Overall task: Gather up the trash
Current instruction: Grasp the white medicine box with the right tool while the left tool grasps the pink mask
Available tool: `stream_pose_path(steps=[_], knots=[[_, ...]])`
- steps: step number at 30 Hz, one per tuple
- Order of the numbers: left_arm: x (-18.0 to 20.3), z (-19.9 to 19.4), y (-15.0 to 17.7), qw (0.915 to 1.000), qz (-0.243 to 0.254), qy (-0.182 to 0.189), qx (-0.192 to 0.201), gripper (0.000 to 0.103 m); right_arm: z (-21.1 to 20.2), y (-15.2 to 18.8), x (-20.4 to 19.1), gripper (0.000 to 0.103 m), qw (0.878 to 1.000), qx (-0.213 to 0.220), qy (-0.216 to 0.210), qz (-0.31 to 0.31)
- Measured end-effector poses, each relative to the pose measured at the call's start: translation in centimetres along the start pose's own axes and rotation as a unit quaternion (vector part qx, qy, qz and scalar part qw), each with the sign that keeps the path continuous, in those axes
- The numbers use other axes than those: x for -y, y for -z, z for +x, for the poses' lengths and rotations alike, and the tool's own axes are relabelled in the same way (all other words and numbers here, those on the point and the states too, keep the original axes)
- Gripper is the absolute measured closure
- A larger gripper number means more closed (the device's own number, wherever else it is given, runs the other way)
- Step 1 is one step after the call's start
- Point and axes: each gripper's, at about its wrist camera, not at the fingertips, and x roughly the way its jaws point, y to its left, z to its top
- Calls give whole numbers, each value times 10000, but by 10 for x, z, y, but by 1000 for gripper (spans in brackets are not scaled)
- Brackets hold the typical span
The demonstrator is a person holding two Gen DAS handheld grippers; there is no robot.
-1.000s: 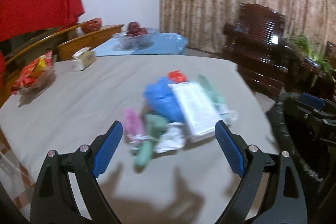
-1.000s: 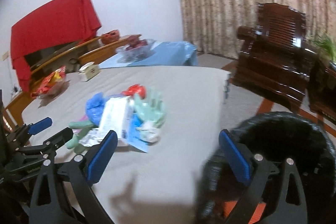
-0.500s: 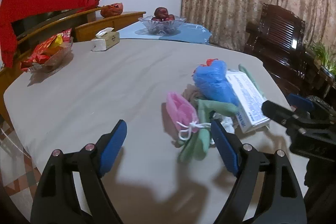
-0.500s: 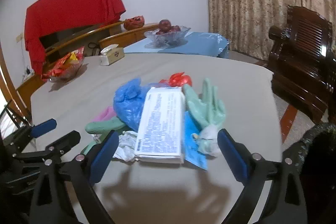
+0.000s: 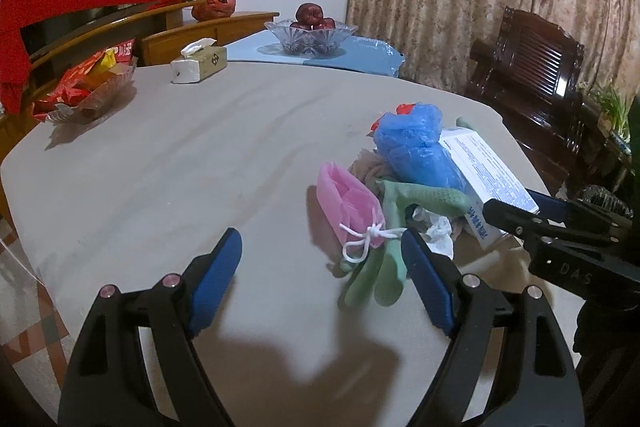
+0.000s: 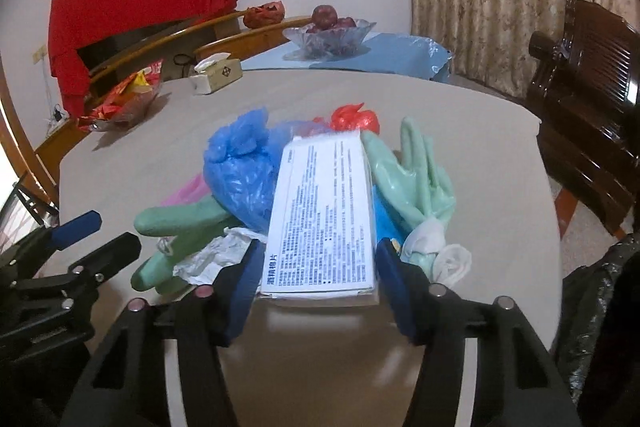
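Note:
A heap of trash lies on the grey table [image 5: 180, 155]: a white printed box [image 6: 326, 215], a blue plastic bag [image 6: 240, 167], green rubber gloves [image 6: 416, 179], a pink pouch [image 5: 348, 203], a red scrap [image 6: 354, 117] and crumpled white paper [image 6: 212, 259]. My right gripper [image 6: 320, 267] has its jaws on either side of the near end of the white box, seemingly touching it. My left gripper [image 5: 320, 267] is open and empty above the table, just in front of the pink pouch and a green glove [image 5: 376, 271].
A black trash bag [image 6: 600, 307] hangs off the table's right edge. A tissue box [image 5: 198, 65], a snack dish [image 5: 88, 87] and a glass fruit bowl [image 5: 310, 33] stand at the far side. A dark wooden chair [image 5: 532, 67] is at the right.
My right gripper has moved from over the trash bag to the heap and closed in around the white box. My left gripper has swung left and nearer to the pink pouch.

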Motion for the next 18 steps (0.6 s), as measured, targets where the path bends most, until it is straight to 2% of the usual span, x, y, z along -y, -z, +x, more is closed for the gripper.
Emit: stream_pose_path(steps=[9, 15, 18], knots=[[-1, 17, -9, 10000, -42, -14, -66, 28, 24, -10, -9, 40, 9997, -165, 58, -140], [-3, 40, -15, 9996, -1, 30, -264, 35, 22, -11, -6, 44, 9998, -158, -19, -108], [-2, 52, -16, 9990, -12, 123, -420, 45, 22, -11, -5, 44, 9998, -177, -53, -98]])
